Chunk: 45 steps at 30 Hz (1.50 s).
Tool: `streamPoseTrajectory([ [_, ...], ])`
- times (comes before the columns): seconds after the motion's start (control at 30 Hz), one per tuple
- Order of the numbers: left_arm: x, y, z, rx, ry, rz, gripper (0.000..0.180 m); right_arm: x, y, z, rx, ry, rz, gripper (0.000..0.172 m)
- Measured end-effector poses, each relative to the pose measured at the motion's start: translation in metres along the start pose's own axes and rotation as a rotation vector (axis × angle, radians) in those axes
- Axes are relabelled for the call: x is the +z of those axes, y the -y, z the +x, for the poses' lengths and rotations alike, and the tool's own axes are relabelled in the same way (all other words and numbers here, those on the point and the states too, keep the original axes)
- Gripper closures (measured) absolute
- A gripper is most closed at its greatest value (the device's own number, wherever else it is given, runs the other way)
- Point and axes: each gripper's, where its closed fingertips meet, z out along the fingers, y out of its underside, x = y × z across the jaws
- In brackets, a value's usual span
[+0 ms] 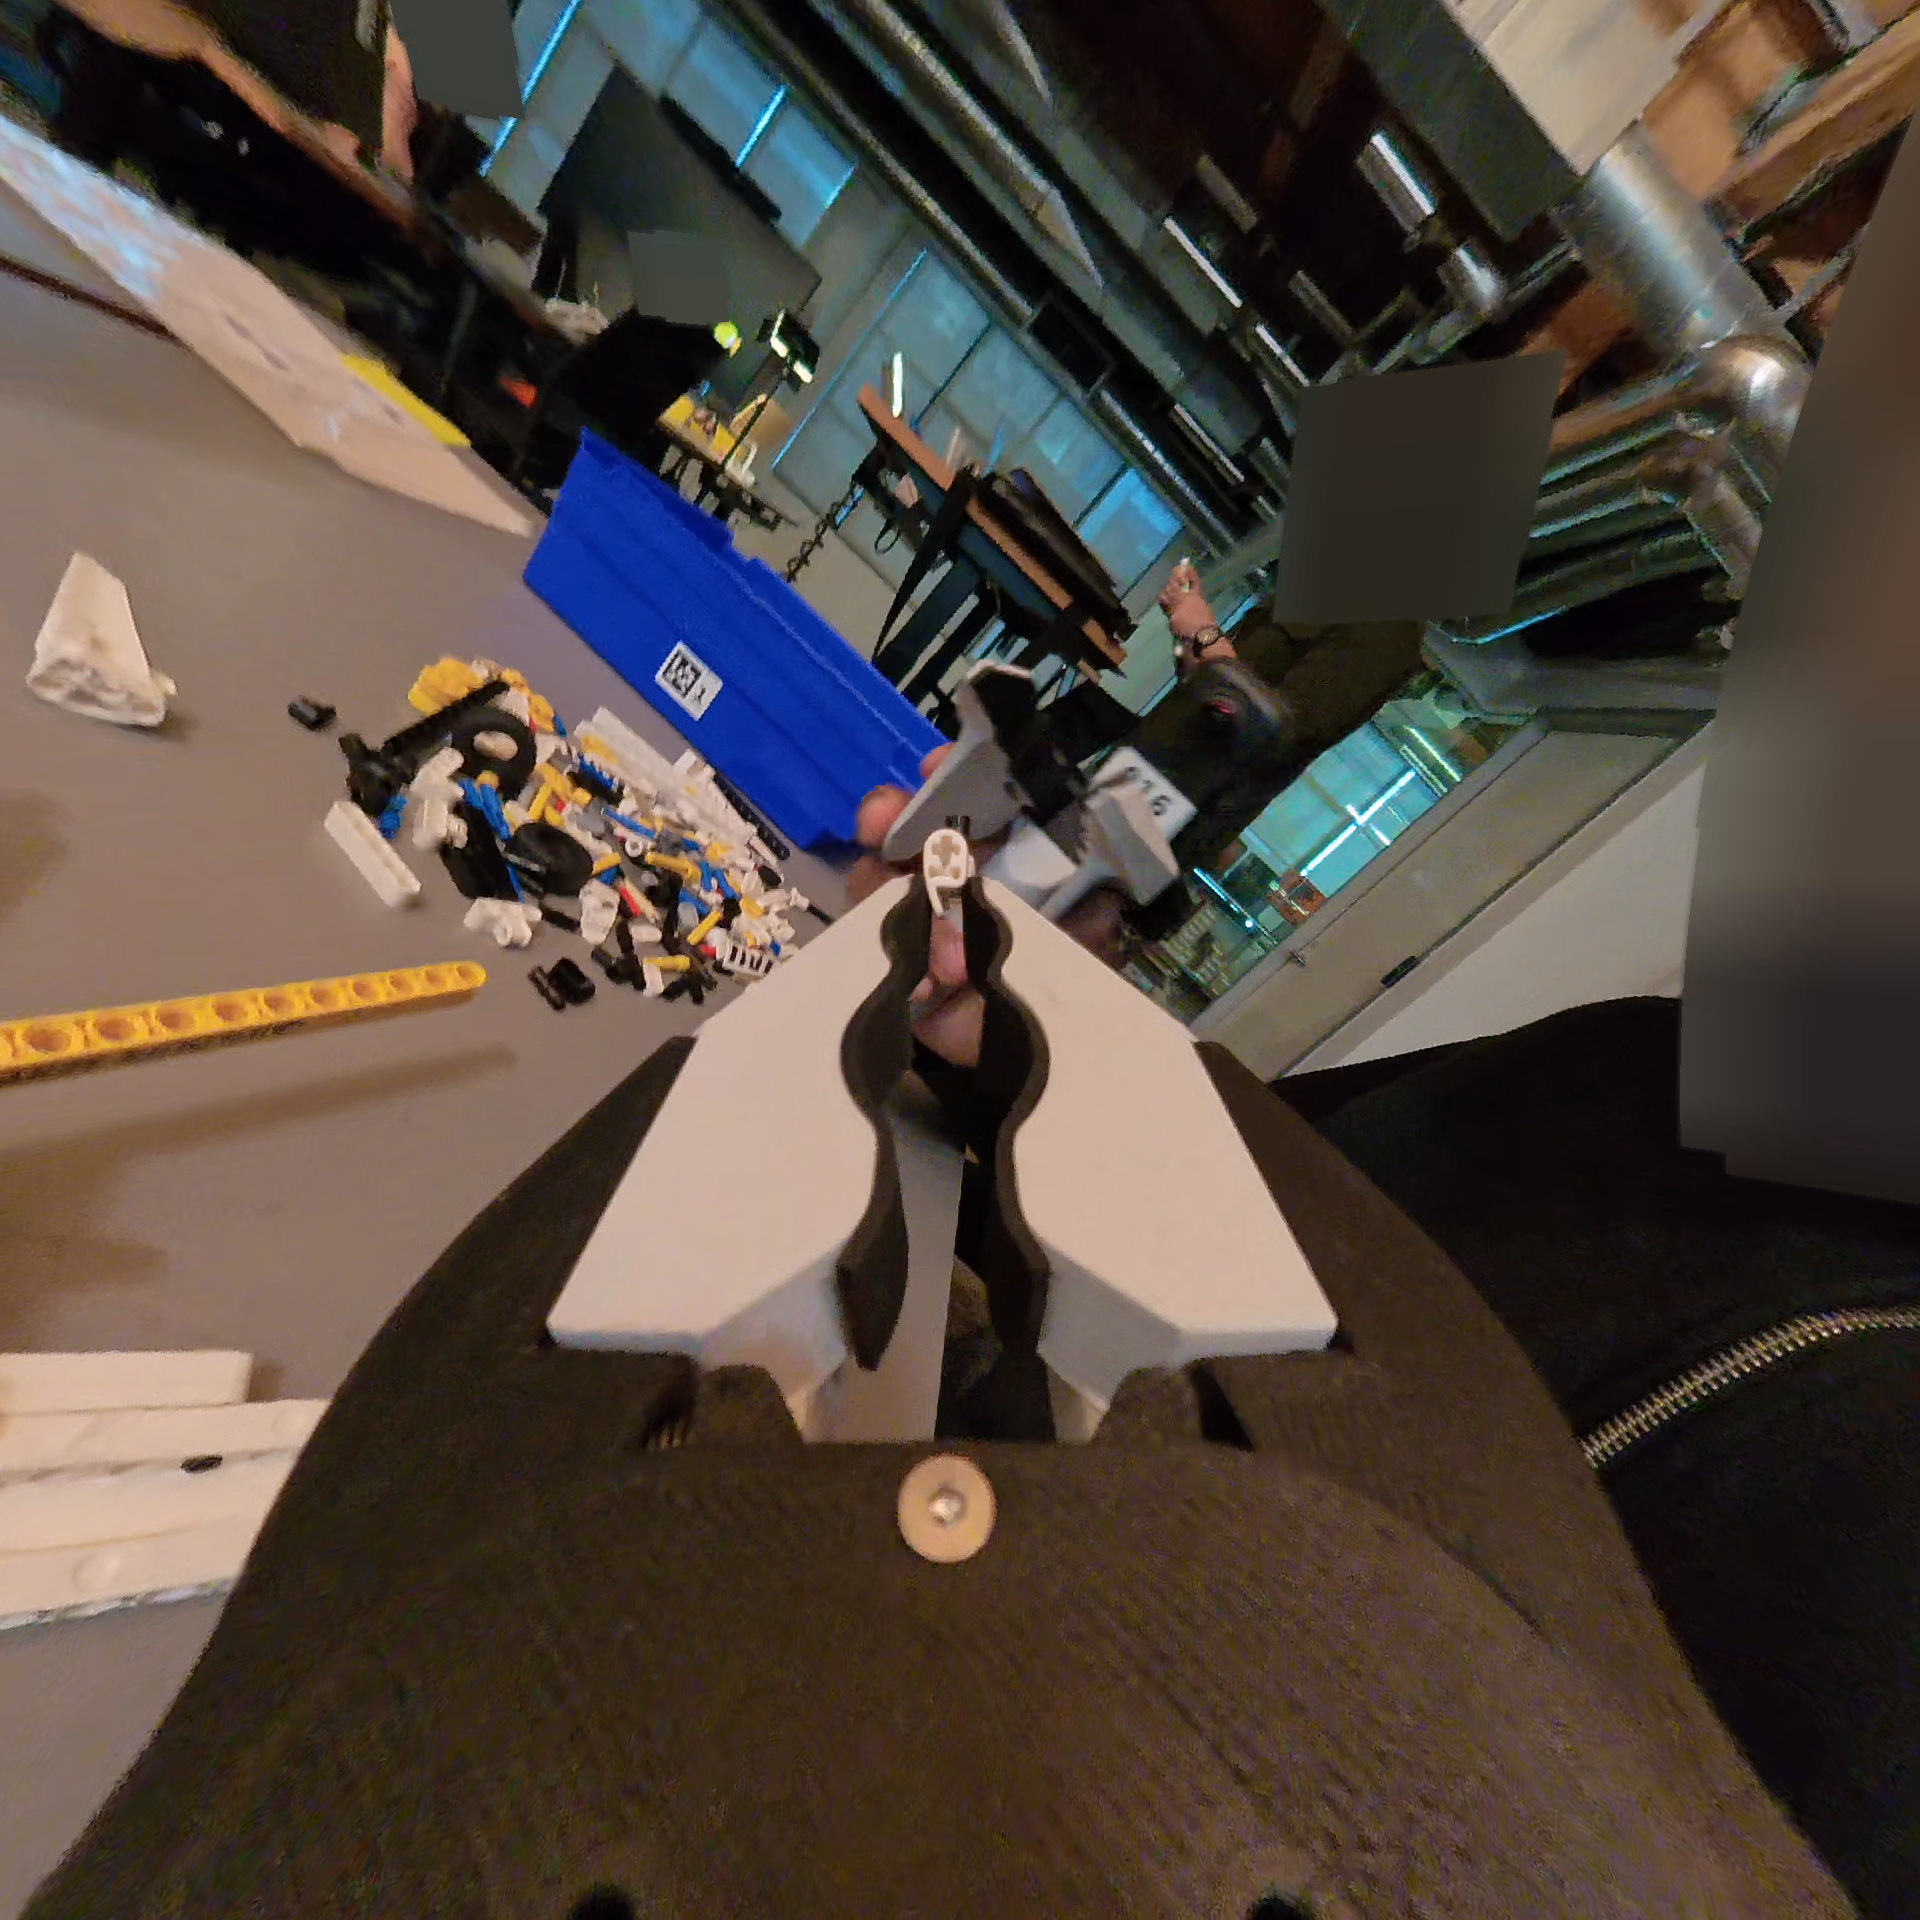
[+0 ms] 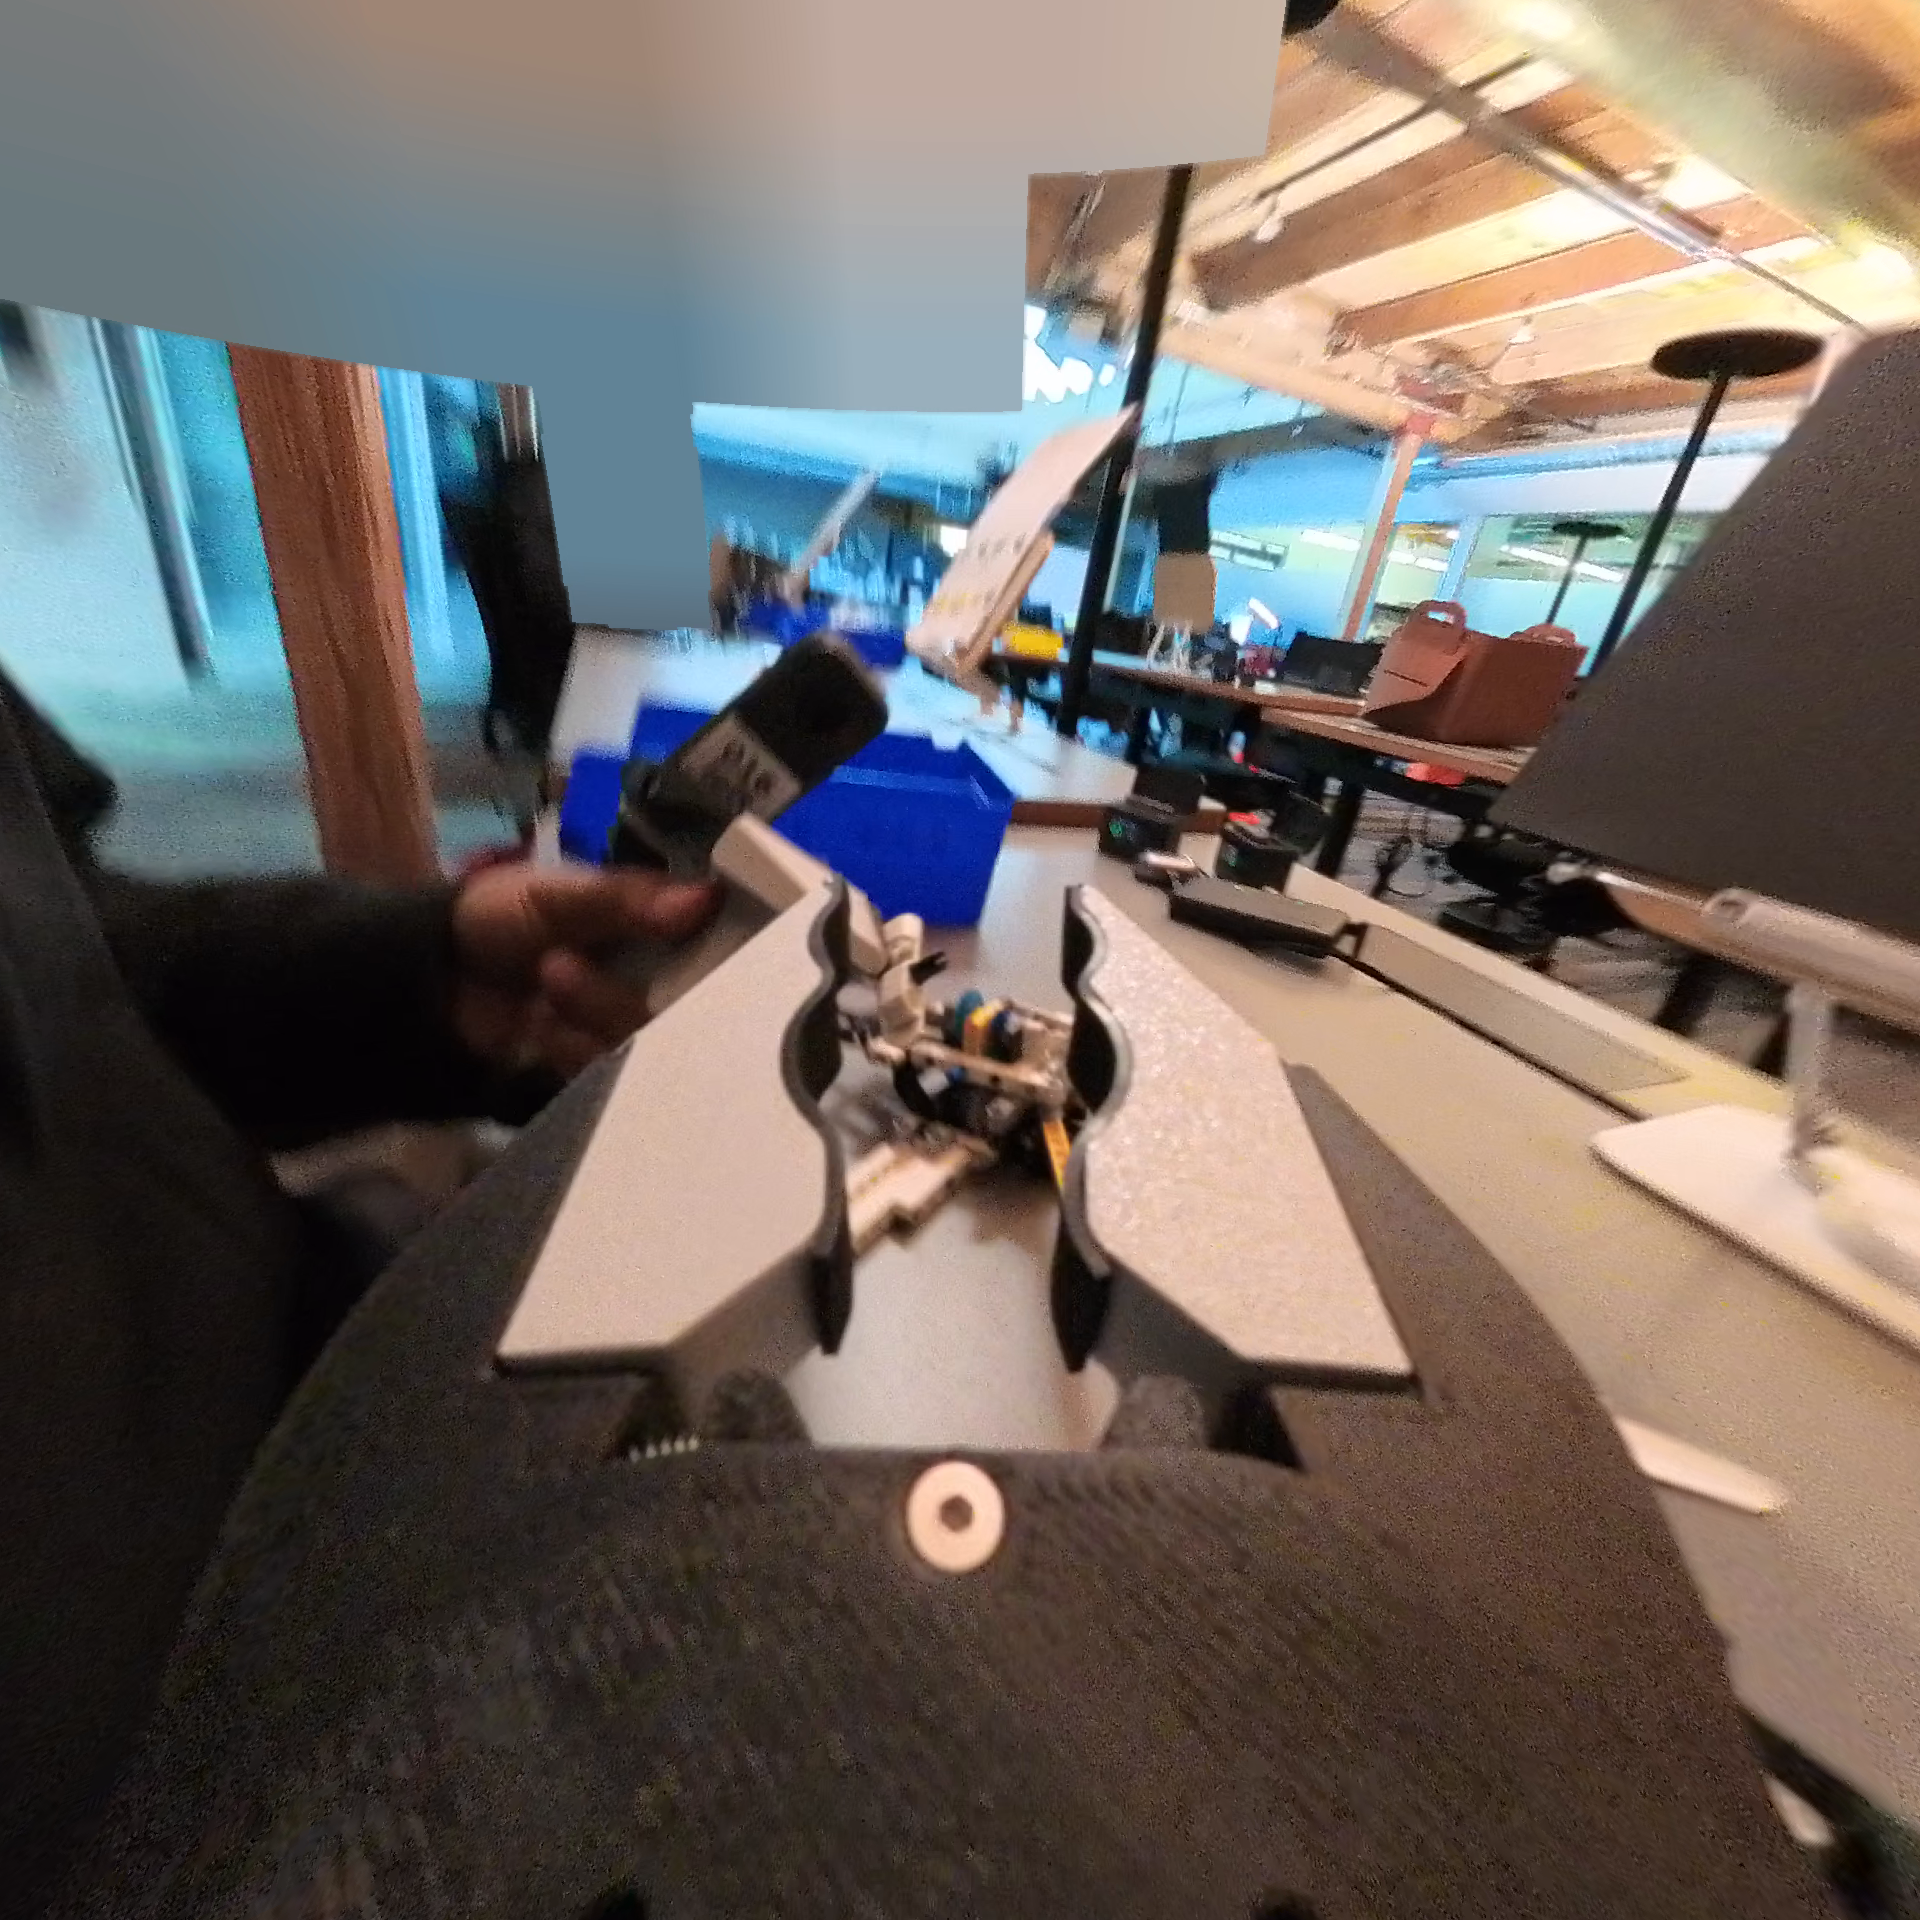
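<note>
Clamped at the tips of the left gripper [image 1: 948,894], a small white plastic connector piece [image 1: 945,871] is raised above the grey table [image 1: 208,520]. Rightward, the right gripper [image 2: 951,940] has jaws apart, empty, over a partly built brick assembly [image 2: 966,1049].

counter [image 1: 208,499] grey | bin [image 1: 707,623] blue, black-white square tag | long beam [image 1: 239,1013] yellow | loose parts pile [image 1: 582,842] white/black/yellow/blue | small connector [image 1: 948,868] white
</note>
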Motion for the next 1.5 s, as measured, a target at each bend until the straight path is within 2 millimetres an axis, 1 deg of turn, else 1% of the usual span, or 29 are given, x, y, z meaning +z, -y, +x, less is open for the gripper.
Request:
streamPoseTrajectory([
  [0.03,0.0,0.002,0.003,0.016,-0.003,0.011,0.177,-0.001,0.003,0.004,0.092,0.002,0.035,0.138],
  [0.1,0.0,0.005,0.008,0.049,-0.003,0.028,0.178,0.002,0.0,0.003,0.23,0.042,0.045,0.148],
  [0.17,0.002,0.006,0.012,0.079,0.006,0.038,0.178,0.008,-0.005,-0.002,0.329,0.082,0.038,0.146],
  [0.27,0.007,0.0,0.015,0.11,0.015,0.002,0.177,0.014,-0.007,-0.011,0.475,0.165,0.041,0.142],
  [0.3,0.009,-0.003,0.016,0.119,0.018,-0.007,0.177,0.015,-0.007,-0.015,0.52,0.207,0.044,0.143],
  [0.33,0.01,-0.004,0.017,0.127,0.018,-0.013,0.177,0.015,-0.008,-0.017,0.563,0.241,0.046,0.154],
  [0.37,0.011,-0.004,0.017,0.137,0.027,-0.01,0.177,0.014,-0.009,-0.017,0.602,0.262,0.047,0.169],
  [0.5,0.015,-0.007,0.01,0.171,0.092,0.0,0.177,0.011,-0.014,-0.012,0.694,0.29,0.031,0.17],
  [0.57,0.023,-0.007,0.013,0.162,0.098,0.05,0.177,0.009,-0.009,-0.007,0.699,0.263,0.069,0.17],
  [0.6,0.027,-0.006,0.014,0.153,0.107,0.088,0.18,0.007,-0.004,-0.003,0.723,0.255,0.107,0.171],
  [0.63,0.031,-0.012,0.012,0.154,0.12,0.075,0.18,0.004,0.003,0.003,0.76,0.243,0.165,0.171],
  [0.67,0.036,-0.025,0.009,0.181,0.14,0.038,0.18,-0.006,0.015,0.021,0.822,0.2,0.278,0.169],
  [0.7,0.038,-0.039,0.005,0.194,0.16,0.009,0.18,-0.024,0.028,0.048,0.904,0.147,0.41,0.171],
  [0.73,0.038,-0.045,0.005,0.19,0.164,0.02,0.18,-0.043,0.038,0.069,0.929,0.122,0.47,0.17],
  [0.77,0.036,-0.047,0.005,0.174,0.158,0.028,0.18,-0.056,0.043,0.082,0.87,0.07,0.464,0.17],
  [0.8,0.036,-0.046,0.004,0.155,0.153,0.026,0.18,-0.064,0.045,0.087,0.789,0.02,0.407,0.17],
  [0.9,0.035,-0.035,0.002,0.144,0.151,0.014,0.18,-0.07,0.049,0.086,0.623,-0.08,0.293,0.171],
  [0.93,0.036,-0.033,0.002,0.164,0.16,-0.001,0.18,-0.068,0.039,0.088,0.575,-0.117,0.201,0.171],
  [0.97,0.038,-0.035,0.002,0.189,0.166,-0.029,0.18,-0.065,0.019,0.091,0.531,-0.157,0.062,0.171],
  [1.0,0.04,-0.039,0.002,0.21,0.173,-0.069,0.18,-0.066,-0.008,0.097,0.497,-0.21,-0.101,0.17],
  [1.07,0.044,-0.048,0.0,0.249,0.189,-0.111,0.18,-0.085,-0.063,0.116,0.444,-0.35,-0.383,0.169],
  [1.1,0.046,-0.052,0.0,0.258,0.193,-0.121,0.18,-0.096,-0.085,0.124,0.441,-0.402,-0.479,0.169],
  [1.17,0.048,-0.06,-0.001,0.256,0.194,-0.145,0.18,-0.113,-0.113,0.132,0.496,-0.447,-0.581,0.169],
  [1.2,0.049,-0.063,-0.001,0.248,0.189,-0.152,0.18,-0.117,-0.12,0.134,0.534,-0.455,-0.592,0.167],
  [1.23,0.05,-0.064,-0.001,0.237,0.184,-0.153,0.18,-0.121,-0.122,0.139,0.569,-0.48,-0.581,0.157],
  [1.3,0.049,-0.062,-0.001,0.216,0.179,-0.146,0.18,-0.129,-0.113,0.153,0.59,-0.549,-0.513,0.13],
  [1.4,0.045,-0.055,-0.006,0.202,0.194,-0.122,0.18,-0.134,-0.079,0.159,0.508,-0.559,-0.407,0.128],
  [1.43,0.043,-0.052,-0.008,0.19,0.195,-0.111,0.18,-0.13,-0.065,0.153,0.468,-0.513,-0.384,0.127],
  [1.5,0.041,-0.045,-0.01,0.139,0.18,-0.075,0.18,-0.109,-0.038,0.122,0.37,-0.322,-0.349,0.13],
])
